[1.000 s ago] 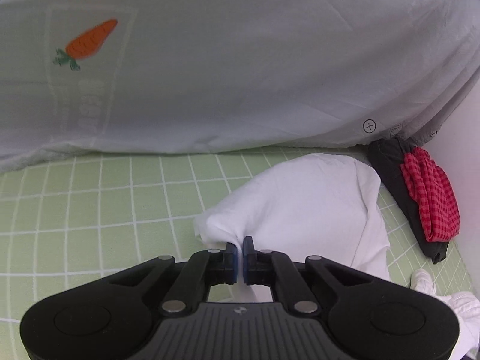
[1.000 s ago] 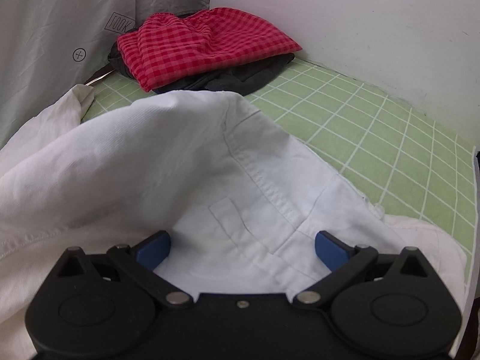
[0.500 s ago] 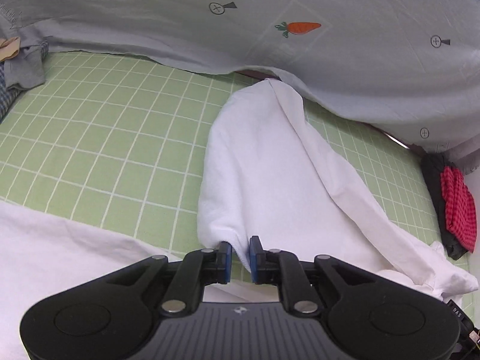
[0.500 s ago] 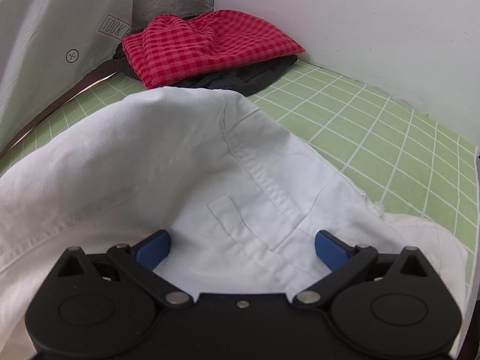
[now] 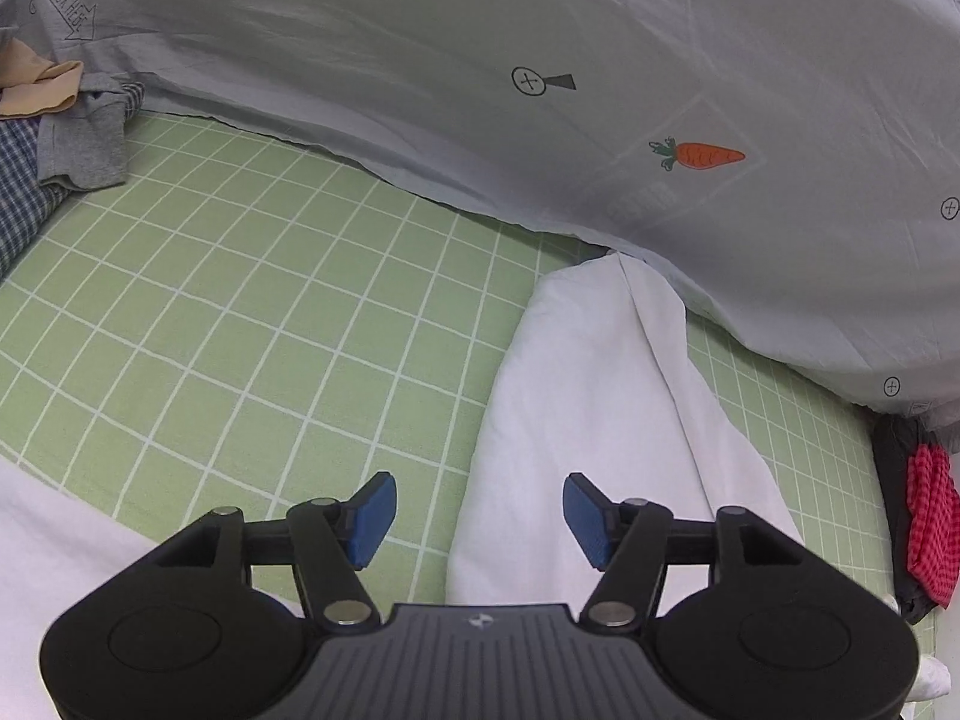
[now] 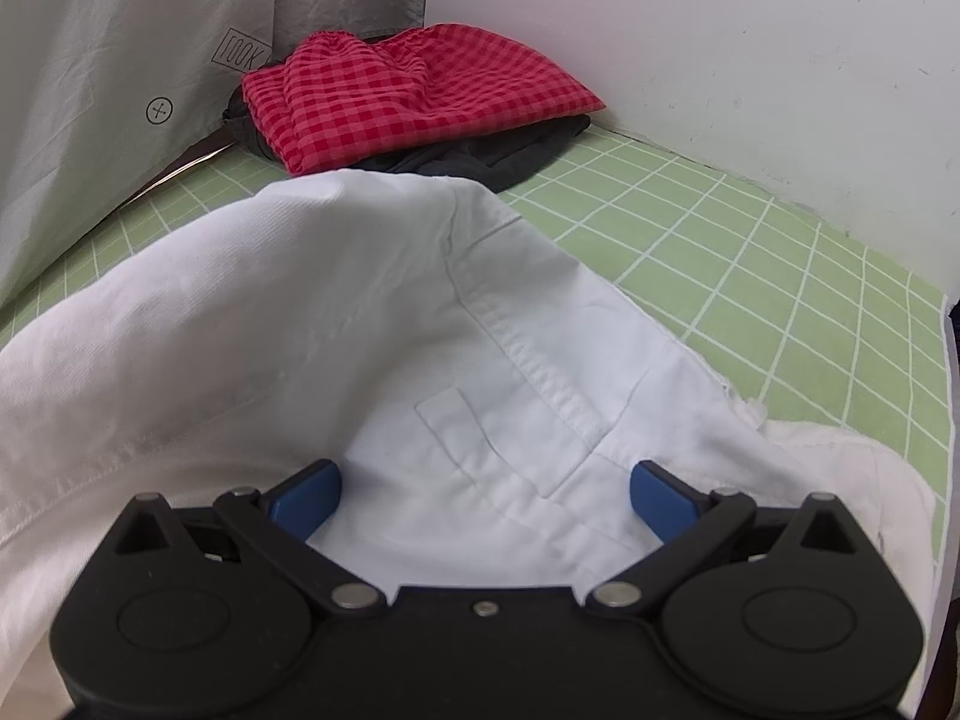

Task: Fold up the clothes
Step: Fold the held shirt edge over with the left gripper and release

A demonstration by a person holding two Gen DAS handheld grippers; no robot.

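The left gripper has just been opening, and its blue fingers now stand spread with nothing pinched; the folded edge of the white shirt lies under the gap, nearer the right finger, loose on the green checked bed sheet. That strip of the shirt runs away from the gripper up to the hem of a pale grey hanging sheet. On the grey cloth I can read an arrow-shaped outline with "LOOK HERE" at the far left, though the letters are warped and faint; there are also small circled crosses and a printed orange carrot inside a faint square whose lettering is too pale to read. At the left edge sits a heap of clothes: tan, grey and blue check.

The right gripper hovers over the shirt's stitched placket with its fingers spread wide, gripping nothing. Beyond the shirt, against the white wall, a folded red checked garment lies on top of a dark garment. The grey sheet there shows a box reading "LOOK", seen mirrored.
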